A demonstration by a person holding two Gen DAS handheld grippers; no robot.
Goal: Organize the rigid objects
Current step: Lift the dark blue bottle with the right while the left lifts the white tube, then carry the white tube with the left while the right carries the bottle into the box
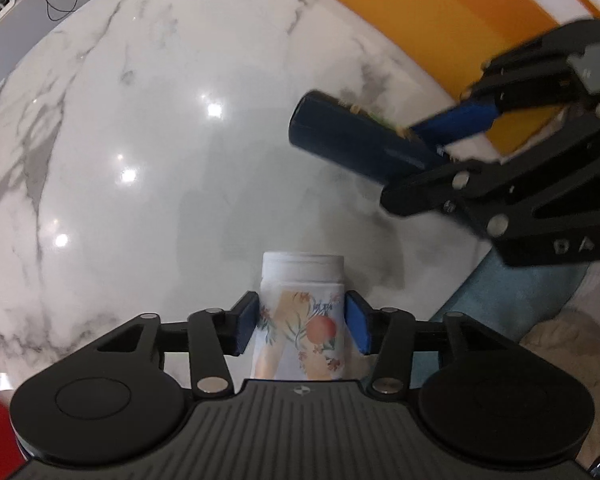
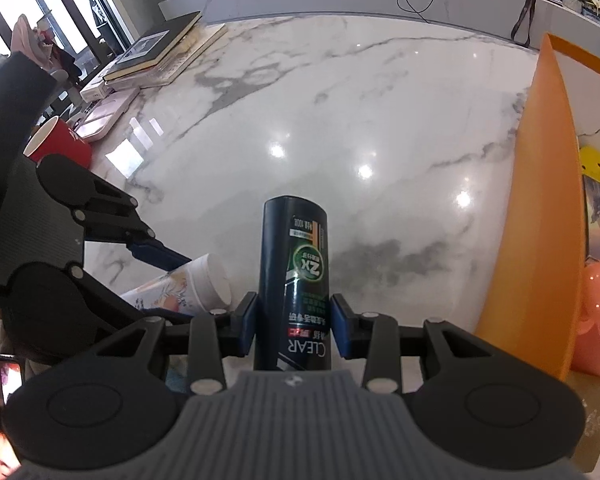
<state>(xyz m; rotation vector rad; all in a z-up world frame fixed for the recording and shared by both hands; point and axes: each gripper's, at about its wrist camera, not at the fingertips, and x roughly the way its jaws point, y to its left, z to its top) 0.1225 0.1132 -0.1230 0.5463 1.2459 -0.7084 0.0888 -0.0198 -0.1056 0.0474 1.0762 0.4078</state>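
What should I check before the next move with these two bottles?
1. Right tool grip on the dark CLEAR bottle: pads on both sides, bottle off the table. Ok.
2. Left tool grip on the floral white bottle: bottle sits between the pads, but contact is unclear. Cannot tell.
3. Floral bottle's white cap is on. Ok.
4. Clearance between the two tools: a gap shows in the left wrist view. Ok.
5. Marble table ahead of both bottles is bare. Ok.
6. Free room in the orange box: inside mostly hidden. Cannot tell.
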